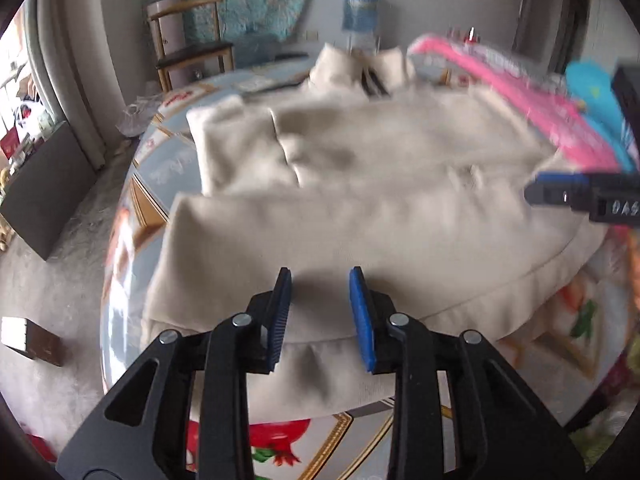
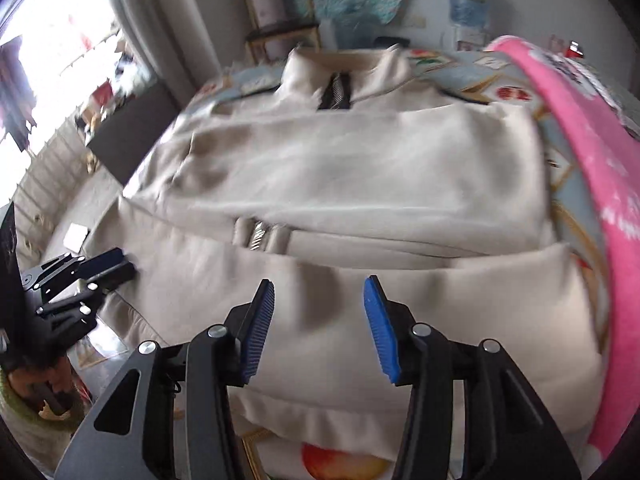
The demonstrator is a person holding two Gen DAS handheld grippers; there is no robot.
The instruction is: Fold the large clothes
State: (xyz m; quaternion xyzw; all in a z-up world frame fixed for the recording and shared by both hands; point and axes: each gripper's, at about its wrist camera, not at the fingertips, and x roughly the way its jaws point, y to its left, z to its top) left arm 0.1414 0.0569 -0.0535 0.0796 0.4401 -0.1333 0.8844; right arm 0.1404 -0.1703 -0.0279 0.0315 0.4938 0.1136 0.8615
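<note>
A cream zip-up sweatshirt (image 1: 380, 200) lies flat on a table with a printed cloth (image 1: 152, 168), collar at the far end and both sleeves folded across the body. My left gripper (image 1: 320, 312) is open and empty, just above the hem at the near edge. My right gripper (image 2: 320, 328) is open and empty, above the folded sleeve near the hem of the sweatshirt (image 2: 340, 184). The right gripper also shows at the right edge of the left wrist view (image 1: 580, 192). The left gripper shows at the left of the right wrist view (image 2: 96, 276), over the garment's left side.
A pink package (image 1: 520, 92) lies along the table's right side, also in the right wrist view (image 2: 592, 168). A wooden chair (image 1: 192, 52) and a water bottle (image 1: 360, 12) stand beyond the table. A dark cabinet (image 1: 40, 184) and a box (image 1: 28, 340) are on the floor at left.
</note>
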